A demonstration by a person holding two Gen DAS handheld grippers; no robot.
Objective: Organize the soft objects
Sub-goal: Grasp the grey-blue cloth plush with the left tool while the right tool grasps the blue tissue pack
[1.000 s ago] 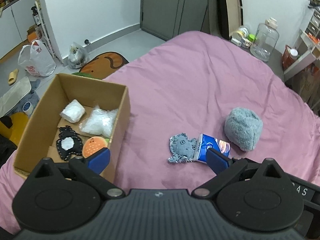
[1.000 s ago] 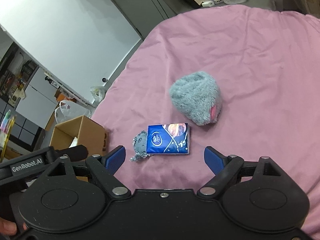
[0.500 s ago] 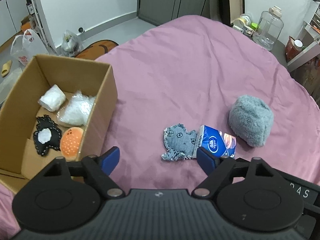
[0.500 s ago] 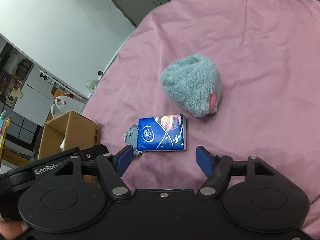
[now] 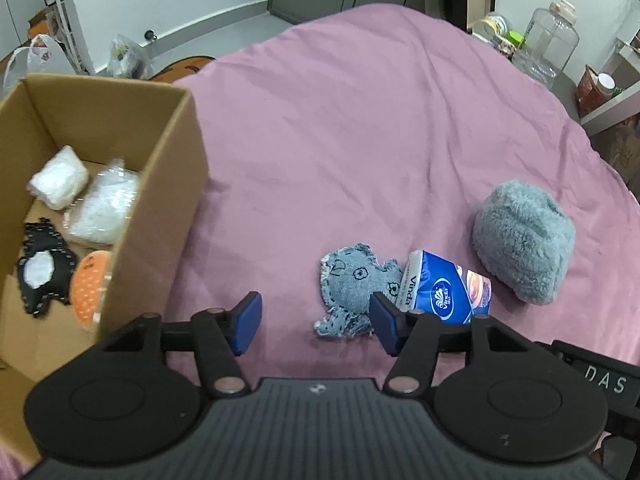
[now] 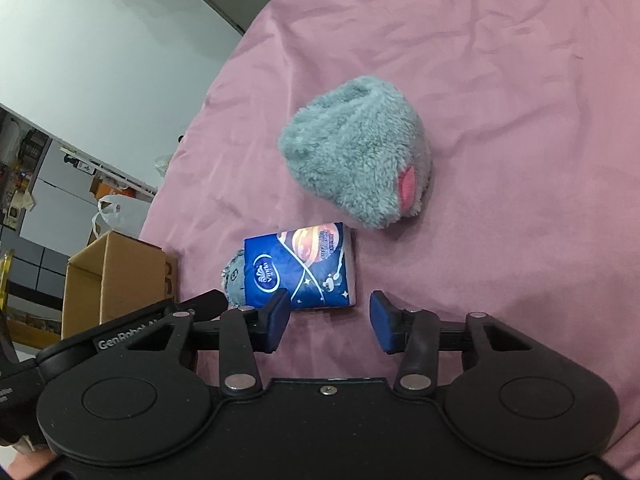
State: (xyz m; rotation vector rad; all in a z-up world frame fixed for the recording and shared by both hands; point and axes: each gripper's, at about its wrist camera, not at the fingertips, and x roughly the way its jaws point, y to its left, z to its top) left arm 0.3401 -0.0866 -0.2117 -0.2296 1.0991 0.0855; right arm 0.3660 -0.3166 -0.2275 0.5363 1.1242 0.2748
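On the pink bed [image 5: 360,128] lie a denim patch toy [image 5: 352,284], a blue tissue pack [image 5: 444,290] leaning on it, and a grey fluffy plush [image 5: 524,240]. My left gripper [image 5: 316,326] is open and empty, hovering just left of the denim toy. My right gripper [image 6: 330,322] is open and empty, just in front of the tissue pack [image 6: 300,268], with the plush [image 6: 360,160] beyond. The denim toy [image 6: 234,276] peeks out left of the pack. A cardboard box [image 5: 168,184] at the left holds several soft items.
The box also shows in the right wrist view [image 6: 116,276]. Inside it lie a white pad [image 5: 58,178], a clear bag [image 5: 104,208], a black toy [image 5: 42,276] and an orange toy [image 5: 88,288]. A large clear jar [image 5: 548,40] and shelves stand past the bed's far edge.
My left gripper has moved right, away from over the box toward the denim toy. My right gripper has come closer to the tissue pack. Both stay open.
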